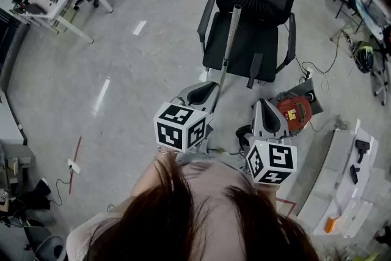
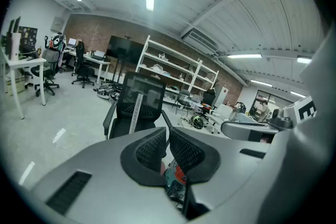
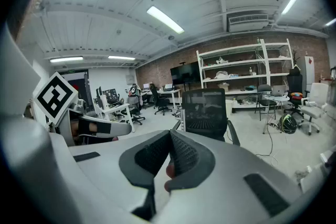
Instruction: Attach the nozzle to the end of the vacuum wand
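Grey floor [image 1: 122, 70] all around in the head view. At 12 o'clock of both grippers, a black chair [image 1: 244, 40]. At 4 o'clock of the picture, a white rack [image 1: 330, 192] with small black parts [image 1: 361, 147]; cannot tell if one is the nozzle.

Against the chair, the wand [image 1: 229, 40]: leans steeply, top end by the backrest, low end running down just beside the left gripper [image 1: 211, 88], not between its fingers. At 3 o'clock of the right gripper [image 1: 264, 108], a red vacuum [image 1: 294, 110] on the floor.

Left gripper [image 2: 167, 131]: fingers pressed together, holding nothing, wand [image 2: 137, 113] well beyond them. Right gripper [image 3: 170, 136], at 4 o'clock of the left one: fingers also together and empty.
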